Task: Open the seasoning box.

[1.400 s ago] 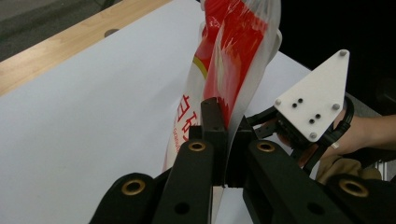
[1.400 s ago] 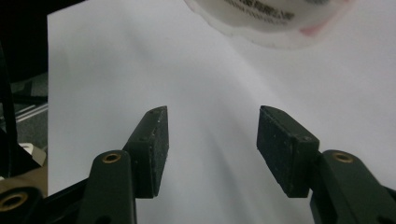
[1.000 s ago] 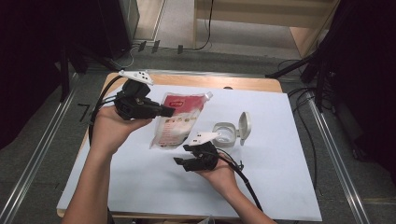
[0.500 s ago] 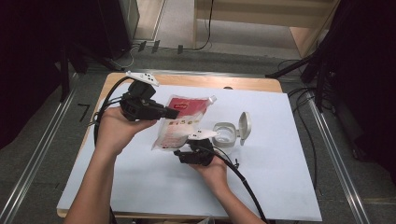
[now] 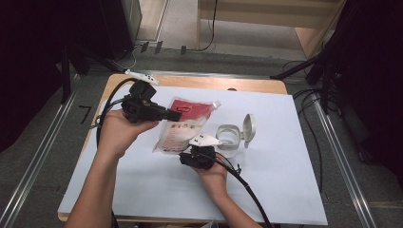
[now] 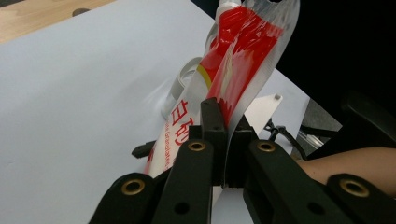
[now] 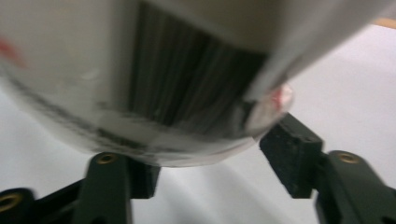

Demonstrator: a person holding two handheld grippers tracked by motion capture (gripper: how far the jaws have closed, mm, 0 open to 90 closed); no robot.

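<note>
While the left gripper pinches the red pouch by its edge, jaws clamped on the film, the pouch hangs tilted over the white sheet; the right gripper, jaws just closing, straddles its near end without clearly pressing, left of the open-lidded tub

Red-and-clear pouch; white container; black grippers.

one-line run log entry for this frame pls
left gripper: shut on pouch | right gripper: jaws just closing round pouch's lower end, no grip seen | open-lid container: on table
</note>
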